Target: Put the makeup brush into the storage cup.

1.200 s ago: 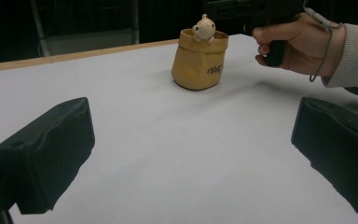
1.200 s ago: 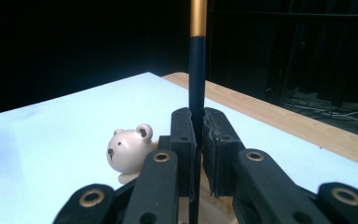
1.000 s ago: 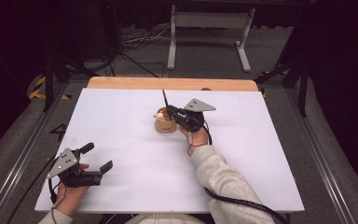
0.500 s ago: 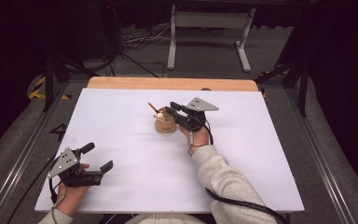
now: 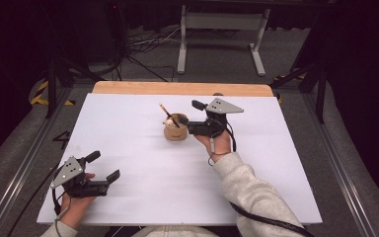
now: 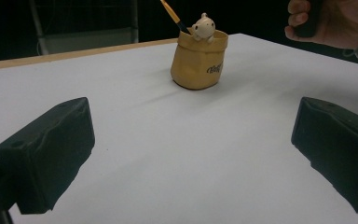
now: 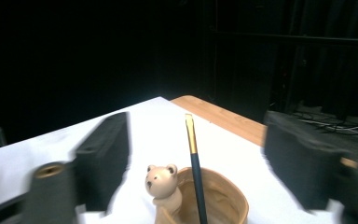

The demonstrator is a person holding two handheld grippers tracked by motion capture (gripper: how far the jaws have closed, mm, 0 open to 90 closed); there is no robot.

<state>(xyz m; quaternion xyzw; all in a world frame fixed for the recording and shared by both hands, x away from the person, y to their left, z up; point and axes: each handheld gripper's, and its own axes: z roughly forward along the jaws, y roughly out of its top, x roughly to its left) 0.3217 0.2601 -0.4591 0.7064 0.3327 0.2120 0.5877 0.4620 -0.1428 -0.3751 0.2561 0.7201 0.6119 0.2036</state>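
- A small tan pot (image 5: 175,130) with a little bear figure (image 7: 163,185) on its rim stands a little beyond the middle of the white table (image 5: 128,118), closer to the far wooden edge than to the near one.
- A dark paintbrush (image 7: 195,168) with a gold band stands in the pot, resting against the rim. In the high view its upper end leans up and to the far left, away from the right-hand tool.
- The right gripper (image 5: 191,114) sits just right of the pot, level with its top, jaws spread wide. In its own view the two black jaws stand either side of the paintbrush without touching it, and they look smeared, as if in motion.
- The brush's long axis runs steeply upward out of the pot, so it lies straight ahead of the right gripper and between its jaws; nothing is pinched.
- The left gripper (image 5: 103,167) rests on the near left of the table, jaws spread and empty, well apart from the pot, which lies to its far right.
- The right hand (image 5: 219,143) is much the nearer, so any next move on the brush or pot is likely its own. My guess is that it is letting the brush stand in the pot rather than reaching for it, though I cannot be sure.
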